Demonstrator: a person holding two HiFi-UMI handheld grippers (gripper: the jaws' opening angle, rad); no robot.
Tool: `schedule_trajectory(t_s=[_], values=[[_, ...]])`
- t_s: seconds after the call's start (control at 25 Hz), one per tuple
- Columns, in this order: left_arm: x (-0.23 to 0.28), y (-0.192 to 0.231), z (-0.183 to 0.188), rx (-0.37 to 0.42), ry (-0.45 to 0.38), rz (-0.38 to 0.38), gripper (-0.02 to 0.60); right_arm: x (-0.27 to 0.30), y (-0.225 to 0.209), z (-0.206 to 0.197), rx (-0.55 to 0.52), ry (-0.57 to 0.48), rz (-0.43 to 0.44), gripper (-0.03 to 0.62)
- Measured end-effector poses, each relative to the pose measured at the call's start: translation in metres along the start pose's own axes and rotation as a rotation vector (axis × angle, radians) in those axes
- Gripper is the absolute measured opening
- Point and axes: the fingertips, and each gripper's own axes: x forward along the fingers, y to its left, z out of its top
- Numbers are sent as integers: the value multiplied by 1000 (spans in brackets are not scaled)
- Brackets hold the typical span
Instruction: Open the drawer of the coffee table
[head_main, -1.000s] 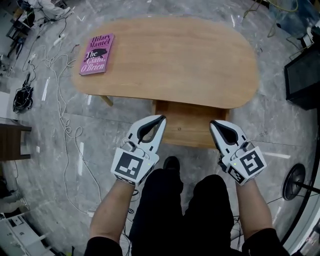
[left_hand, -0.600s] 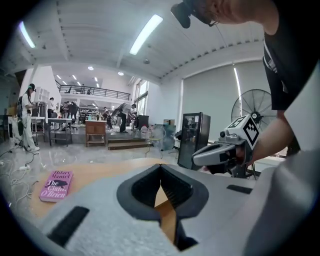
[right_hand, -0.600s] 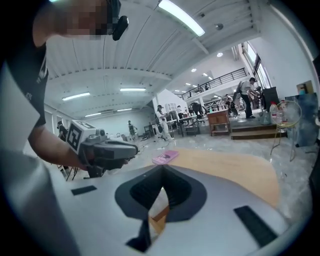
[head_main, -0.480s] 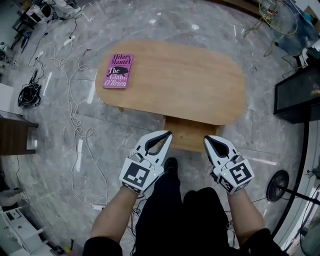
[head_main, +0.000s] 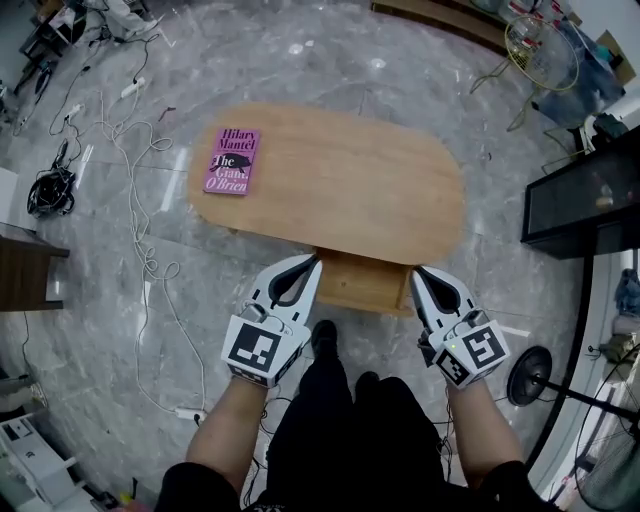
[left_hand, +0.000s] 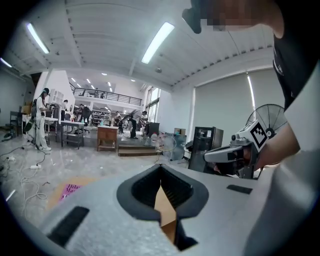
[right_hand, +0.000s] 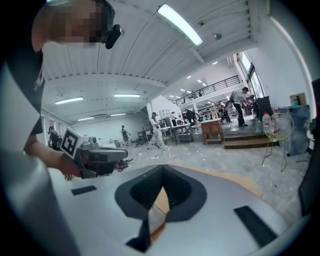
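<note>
Both pairs of jaws are pressed together, and neither has anything between its pads. I hold two grippers: my left gripper (head_main: 314, 260) and my right gripper (head_main: 419, 271), side by side and level above the floor, well apart from each other. One coffee table (head_main: 350, 185) stands ahead of me, oval and wooden. Its one drawer (head_main: 365, 284) sticks out from under the table's near edge, and in the head view it lies between my two gripper tips; neither gripper touches it. What I can see of the drawer's inside is plain wood. One pink book (head_main: 231, 160) lies flat on the tabletop at its left end. White cables (head_main: 140, 230) trail over the grey floor to the left.
</note>
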Motion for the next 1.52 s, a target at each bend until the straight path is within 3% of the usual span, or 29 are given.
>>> schedule_trajectory(t_s=[0.2,0.48,0.68,1.0,1.28,1.52], values=[[1,-33,30,-48,-21,22,2,-25,-4,24,10,-33,29,5],[-8,-98,59,16,-13,41,2,-86,-7,54,17,-91,62,5],[-15,-130,86,-29,-49,101,2,-134,0,70,-10,-112,101,5],[-45,-176,105,-11,-43,203,2,-202,19,72,-47,-136,153,5],[-70,-174,89,-6,9,243,2,-219,34,53,-47,-101,143,3],[-96,-142,114,72,-10,232,0,-203,46,91,-43,-174,115,3]])
